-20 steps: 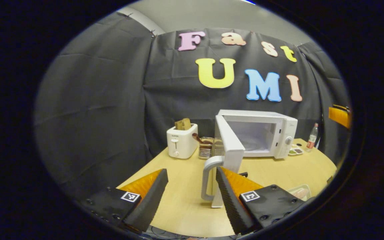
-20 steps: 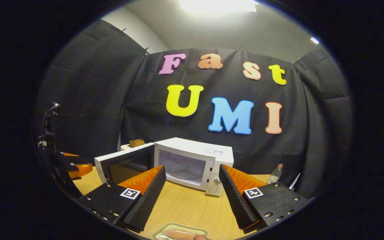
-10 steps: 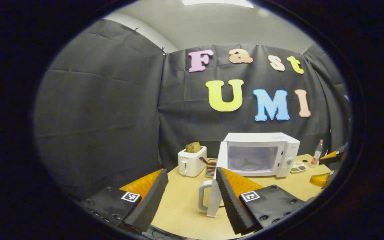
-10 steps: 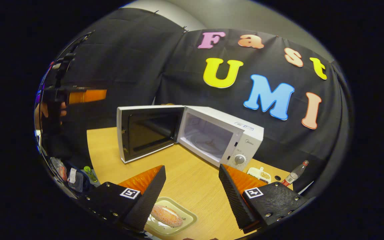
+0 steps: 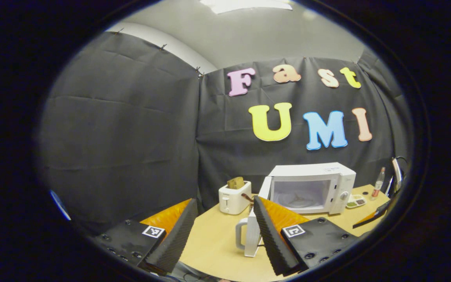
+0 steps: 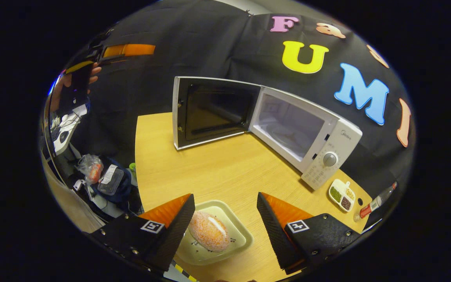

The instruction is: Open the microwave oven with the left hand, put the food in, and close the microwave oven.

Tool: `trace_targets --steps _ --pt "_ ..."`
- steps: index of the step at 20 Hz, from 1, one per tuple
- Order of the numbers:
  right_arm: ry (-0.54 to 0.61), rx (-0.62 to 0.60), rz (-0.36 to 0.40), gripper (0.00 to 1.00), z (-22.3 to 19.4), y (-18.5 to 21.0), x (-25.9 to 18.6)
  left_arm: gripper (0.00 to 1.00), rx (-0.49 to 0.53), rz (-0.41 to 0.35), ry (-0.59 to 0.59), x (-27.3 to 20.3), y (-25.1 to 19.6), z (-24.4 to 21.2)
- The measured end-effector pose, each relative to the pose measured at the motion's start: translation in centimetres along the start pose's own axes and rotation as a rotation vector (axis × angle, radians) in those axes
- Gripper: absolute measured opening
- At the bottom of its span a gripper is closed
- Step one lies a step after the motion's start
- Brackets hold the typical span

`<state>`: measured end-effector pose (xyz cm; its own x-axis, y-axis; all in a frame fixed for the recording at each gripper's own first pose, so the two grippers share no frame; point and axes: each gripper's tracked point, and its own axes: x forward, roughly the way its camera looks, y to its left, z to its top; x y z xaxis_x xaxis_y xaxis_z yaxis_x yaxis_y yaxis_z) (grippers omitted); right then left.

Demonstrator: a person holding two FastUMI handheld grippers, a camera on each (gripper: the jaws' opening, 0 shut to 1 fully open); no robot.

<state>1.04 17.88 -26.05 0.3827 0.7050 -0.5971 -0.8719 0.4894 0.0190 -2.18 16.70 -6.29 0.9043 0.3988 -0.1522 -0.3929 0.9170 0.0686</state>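
Left gripper view: left gripper (image 5: 223,231) at the bottom, fingers spread wide, nothing between them, released. Past the fingers a wooden table (image 5: 217,243) with the white microwave (image 5: 311,188) near the back wall, its cavity showing and empty apart from the turntable. Microwave door (image 5: 253,235) swung out toward the camera, seen edge-on, its grey handle (image 5: 241,233) facing left, just beside the right finger in the picture; touching or apart, cannot tell. White toaster (image 5: 234,197) left of the microwave with a brown slice sticking out of the top. Small divided dish (image 5: 356,201) and a bottle (image 5: 378,182) right of the microwave.

Right gripper view: right gripper (image 6: 225,231) looks down at the table (image 6: 217,172), fingers wide apart, empty. Below and between them, closer to the left finger, a pale green tray (image 6: 241,235) near the table's front edge with the food (image 6: 209,231), a round orange sugared bun, lying on it; neither finger touches the bun or tray. Microwave (image 6: 307,137) farther back, door (image 6: 213,111) fully open to the left, dark inner side showing. Divided dish (image 6: 342,194) and bottle (image 6: 374,203) at right. Upper left, the left gripper (image 6: 125,50) held up in a hand (image 6: 92,72), well apart from the microwave. Bags and clutter (image 6: 106,180) on the floor left of the table
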Motion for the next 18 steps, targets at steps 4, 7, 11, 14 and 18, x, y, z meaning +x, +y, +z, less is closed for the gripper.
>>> trace_targets --steps 4,7,11,14,18 --pt "0.065 0.026 0.103 0.98 -2.6 1.5 1.1 0.89 0.014 0.06 0.005 -0.9 0.9 0.3" --pt "0.119 0.026 0.162 0.98 -4.6 2.4 1.6 0.89 0.009 0.086 0.011 -1.4 1.2 0.5" --pt "0.174 0.025 0.199 0.98 -6.9 3.0 2.8 0.89 0.018 0.114 0.008 -2.4 1.5 0.6" --pt "0.213 0.007 0.203 0.98 -8.5 2.8 3.6 0.89 0.03 0.136 -0.001 -2.9 1.8 1.0" --pt "0.213 0.046 0.208 0.94 -8.8 2.8 4.1 0.9 0.006 0.154 0.012 -3.1 1.9 0.6"
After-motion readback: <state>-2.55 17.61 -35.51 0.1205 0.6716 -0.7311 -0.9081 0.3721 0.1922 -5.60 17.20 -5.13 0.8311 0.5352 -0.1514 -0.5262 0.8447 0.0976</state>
